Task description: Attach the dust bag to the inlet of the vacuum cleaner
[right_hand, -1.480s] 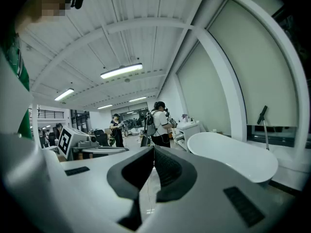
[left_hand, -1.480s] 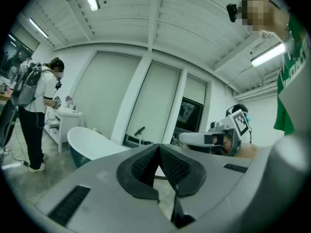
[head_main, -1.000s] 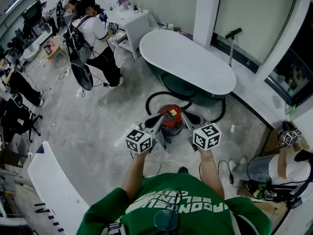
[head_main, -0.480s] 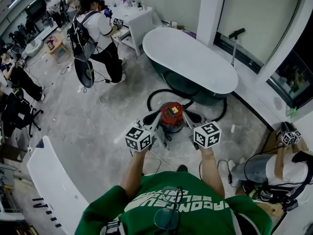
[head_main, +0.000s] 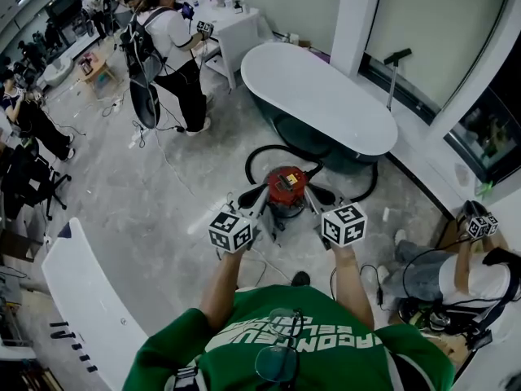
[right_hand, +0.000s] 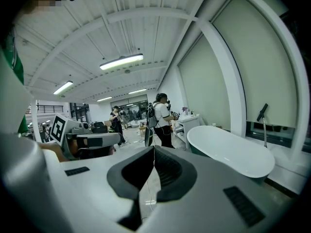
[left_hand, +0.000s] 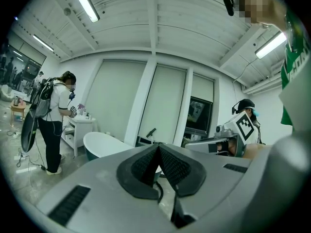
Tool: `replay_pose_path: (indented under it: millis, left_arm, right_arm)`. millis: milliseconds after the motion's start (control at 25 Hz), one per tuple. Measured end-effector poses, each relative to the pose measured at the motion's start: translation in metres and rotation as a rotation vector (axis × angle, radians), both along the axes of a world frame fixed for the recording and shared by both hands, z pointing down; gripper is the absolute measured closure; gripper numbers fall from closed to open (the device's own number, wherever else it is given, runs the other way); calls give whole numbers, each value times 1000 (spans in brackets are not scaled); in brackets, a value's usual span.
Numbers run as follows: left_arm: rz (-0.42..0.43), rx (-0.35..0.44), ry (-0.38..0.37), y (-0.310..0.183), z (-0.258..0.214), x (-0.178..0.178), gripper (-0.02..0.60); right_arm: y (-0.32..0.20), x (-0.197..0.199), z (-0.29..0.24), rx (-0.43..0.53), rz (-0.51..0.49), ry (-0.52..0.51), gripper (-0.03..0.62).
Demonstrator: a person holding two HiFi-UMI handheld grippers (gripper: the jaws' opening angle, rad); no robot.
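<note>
Two forearms reached out from your green shirt [head_main: 326, 349], and each hand held a gripper topped with a marker cube. The left gripper [head_main: 251, 204] sat at the left of the head view and the right gripper [head_main: 316, 200] at the right, side by side but apart. In the left gripper view your jaws were pressed together, the ribbed pads [left_hand: 174, 167] meeting at their tips with nothing caught between them. The right gripper view showed the same: pads [right_hand: 166, 171] squeezed tip to tip, and empty.

Just beyond the two grippers, and between them as the head view saw it, the red vacuum cleaner [head_main: 286, 189] stood on the grey floor [head_main: 155, 210]. Neither gripper touched it. Which part of it was the inlet could not be made out from that height. Its black hose [head_main: 257, 158] looped round behind the body.

Past the hose stood the bathtub [head_main: 326, 96], white on top and dark along its side. To your right a seated person [head_main: 464, 274] held another marker cube. Farther off, at the upper left, a standing person [head_main: 172, 49] with a backpack faced a white table [head_main: 238, 28].
</note>
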State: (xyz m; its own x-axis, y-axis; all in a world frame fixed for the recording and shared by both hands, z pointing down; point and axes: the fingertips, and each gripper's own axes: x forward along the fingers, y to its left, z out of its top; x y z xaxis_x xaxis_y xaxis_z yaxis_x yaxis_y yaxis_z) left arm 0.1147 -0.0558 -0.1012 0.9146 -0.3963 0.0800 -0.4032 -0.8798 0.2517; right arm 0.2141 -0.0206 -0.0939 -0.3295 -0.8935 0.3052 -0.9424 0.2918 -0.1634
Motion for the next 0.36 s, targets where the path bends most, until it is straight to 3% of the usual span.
replay_pose_path:
  millis: [360]
  left_arm:
    - [-47,-34,31,3,11,-20,577]
  right_arm:
    - [8,-8,18,-37,12,12,585]
